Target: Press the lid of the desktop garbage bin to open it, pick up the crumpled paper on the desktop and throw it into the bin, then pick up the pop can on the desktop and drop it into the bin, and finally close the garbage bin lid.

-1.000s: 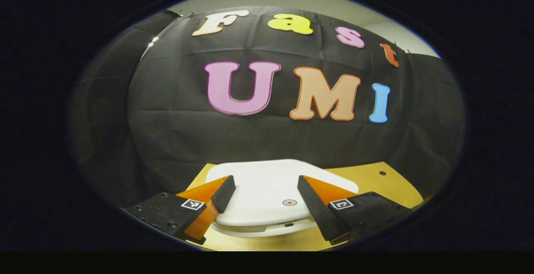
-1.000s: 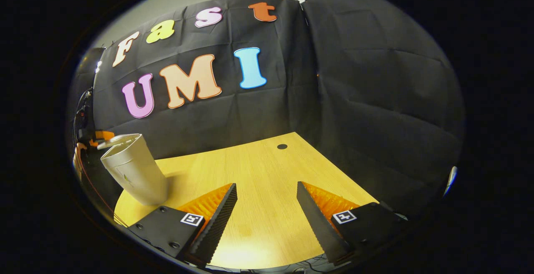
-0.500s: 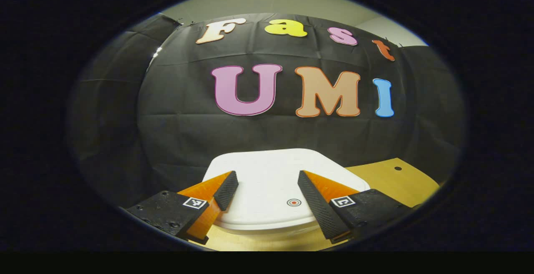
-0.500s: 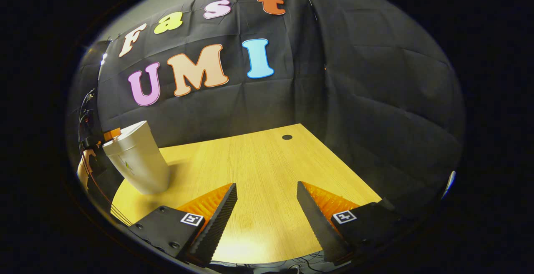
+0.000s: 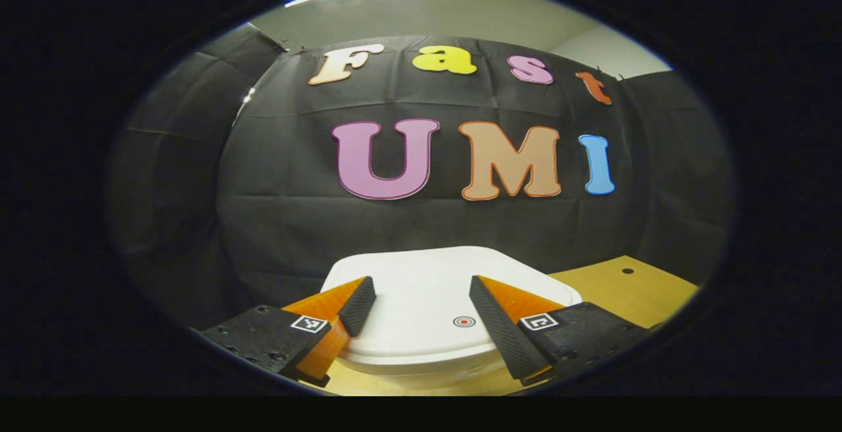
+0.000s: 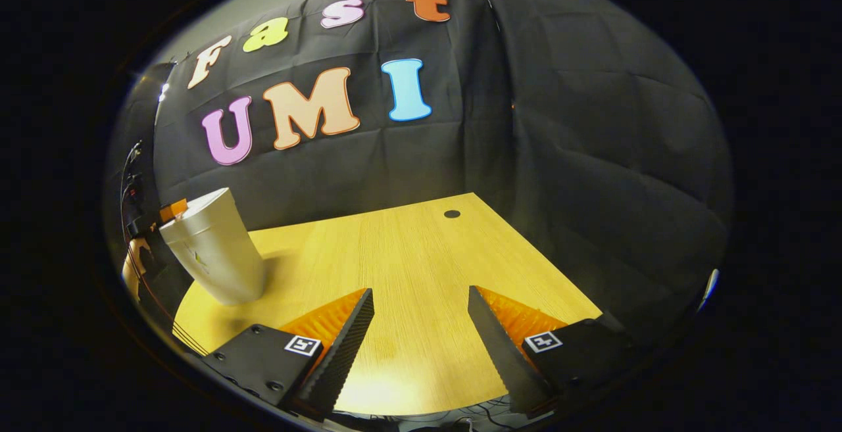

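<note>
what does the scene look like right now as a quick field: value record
bin: white garbage bin stands on the left part of the wooden desktop
lid: lid is down, red ring mark near its front edge
left gripper: left gripper open, over the lid, fingers astride it
right gripper: right gripper open, holding nothing, above bare desktop
desktop hole: small dark hole near the far edge
</note>
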Demonstrator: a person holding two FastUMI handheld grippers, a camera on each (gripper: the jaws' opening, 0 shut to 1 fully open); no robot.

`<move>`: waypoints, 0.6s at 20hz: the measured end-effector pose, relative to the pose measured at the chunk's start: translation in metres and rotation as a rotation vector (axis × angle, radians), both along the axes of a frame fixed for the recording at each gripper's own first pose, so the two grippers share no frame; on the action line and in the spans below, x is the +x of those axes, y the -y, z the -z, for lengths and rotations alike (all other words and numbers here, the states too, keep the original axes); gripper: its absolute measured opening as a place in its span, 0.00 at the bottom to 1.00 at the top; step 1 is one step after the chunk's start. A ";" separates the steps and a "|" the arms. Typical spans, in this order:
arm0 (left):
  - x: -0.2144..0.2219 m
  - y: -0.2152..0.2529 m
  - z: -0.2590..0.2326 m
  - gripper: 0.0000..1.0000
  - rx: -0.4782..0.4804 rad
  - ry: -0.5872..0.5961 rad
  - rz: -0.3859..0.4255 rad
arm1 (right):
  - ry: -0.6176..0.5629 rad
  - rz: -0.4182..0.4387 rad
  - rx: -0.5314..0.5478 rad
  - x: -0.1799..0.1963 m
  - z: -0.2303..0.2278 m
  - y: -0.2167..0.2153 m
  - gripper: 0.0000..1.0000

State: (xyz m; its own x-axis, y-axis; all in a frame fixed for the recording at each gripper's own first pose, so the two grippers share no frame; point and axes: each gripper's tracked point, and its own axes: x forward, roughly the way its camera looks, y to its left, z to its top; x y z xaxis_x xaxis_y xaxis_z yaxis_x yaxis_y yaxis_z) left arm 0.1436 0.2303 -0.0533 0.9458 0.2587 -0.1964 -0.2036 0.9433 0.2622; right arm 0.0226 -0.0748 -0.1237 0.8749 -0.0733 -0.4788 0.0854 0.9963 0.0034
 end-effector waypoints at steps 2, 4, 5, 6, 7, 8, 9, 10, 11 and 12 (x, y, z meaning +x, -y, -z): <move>-0.001 0.001 -0.003 0.93 0.009 0.004 -0.017 | 0.018 0.000 0.007 0.005 -0.009 -0.002 0.96; 0.000 0.002 -0.013 0.93 0.006 0.038 -0.036 | 0.029 -0.001 0.001 0.007 -0.015 -0.002 0.96; 0.000 0.006 -0.025 0.94 0.000 0.081 -0.036 | 0.034 -0.004 -0.001 0.007 -0.018 -0.003 0.96; -0.003 0.012 -0.039 0.89 -0.010 0.132 -0.032 | 0.040 -0.007 -0.002 0.007 -0.020 -0.005 0.96; -0.007 0.022 -0.056 0.90 -0.028 0.180 -0.025 | 0.044 -0.010 -0.001 0.007 -0.022 -0.006 0.96; -0.011 0.030 -0.071 0.90 -0.034 0.215 -0.021 | 0.051 -0.013 0.002 0.008 -0.023 -0.008 0.96; -0.017 0.039 -0.086 0.92 -0.023 0.236 -0.023 | 0.060 -0.018 0.012 0.010 -0.025 -0.012 0.96; -0.026 0.046 -0.099 0.92 -0.002 0.254 -0.028 | 0.071 -0.029 0.028 0.011 -0.028 -0.018 0.96; -0.036 0.059 -0.109 0.92 0.017 0.262 -0.023 | 0.087 -0.041 0.046 0.013 -0.031 -0.025 0.96; -0.047 0.079 -0.112 0.92 0.033 0.263 -0.005 | 0.105 -0.058 0.063 0.015 -0.034 -0.033 0.96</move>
State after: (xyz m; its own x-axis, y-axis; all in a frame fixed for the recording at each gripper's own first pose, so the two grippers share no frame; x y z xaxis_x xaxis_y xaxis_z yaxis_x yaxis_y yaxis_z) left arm 0.0969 0.1516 0.0590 0.9619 0.2657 0.0644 -0.2734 0.9338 0.2306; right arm 0.0375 -0.0420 -0.0894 0.9222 0.0057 -0.3866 0.0239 0.9971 0.0718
